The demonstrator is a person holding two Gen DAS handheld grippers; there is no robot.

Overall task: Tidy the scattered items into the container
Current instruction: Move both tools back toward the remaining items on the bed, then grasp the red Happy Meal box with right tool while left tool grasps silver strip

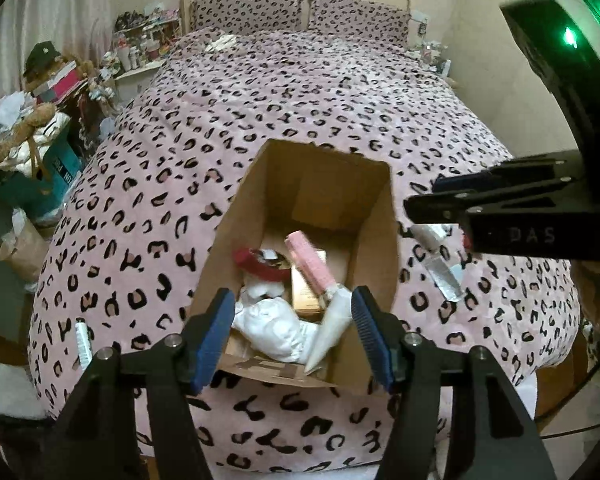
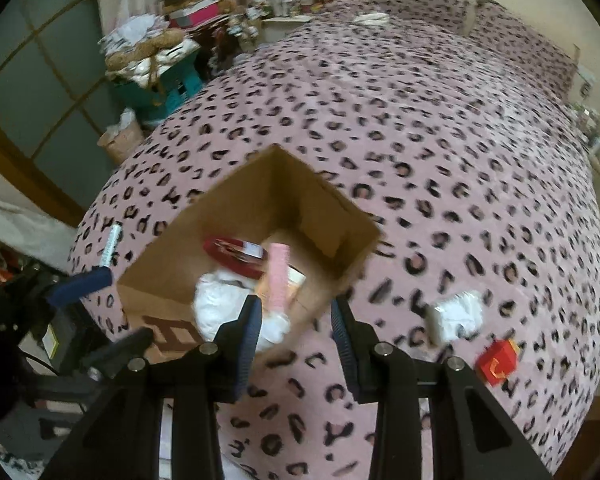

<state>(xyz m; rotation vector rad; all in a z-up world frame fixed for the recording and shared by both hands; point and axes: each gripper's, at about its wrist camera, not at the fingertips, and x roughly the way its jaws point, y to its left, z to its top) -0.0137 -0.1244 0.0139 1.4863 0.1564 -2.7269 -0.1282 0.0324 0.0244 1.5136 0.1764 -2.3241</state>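
On the bed [image 1: 300,92], near its foot, stands the open cardboard box [image 1: 380,216] that serves as the container. The left tool [image 1: 294,330] hangs over the near end of the box with its jaws spread; nothing is pressed between them, and a white tube [image 1: 332,322] lies just under them inside the box, leaning on the other contents. I judge this tube is already delivered. The right tool [image 2: 294,330] is above the near corner of the box. Its jaws are apart with nothing between the pads, so it carries nothing.

To do this step well, the left tool should rise straight out of the box without touching the cardboard wall, because the box looks light and could tip on the soft cover. The right tool has loose things near it, and I think it should go to the closest one, come down from above, and pinch it across the narrow side.

Inside the box I count one red round tin [image 1: 266,264], one pink tube [image 1: 310,266], one tan carton [image 1: 304,292], one white soft bundle [image 1: 276,328] and the white tube. Still outside on the bed are one small tube [image 1: 83,338] to the left of the box, one clear tube [image 1: 440,270] to its right, one white packet [image 2: 456,314] and one small red box [image 2: 498,362]. So four things remain to collect, as far as the two views show.
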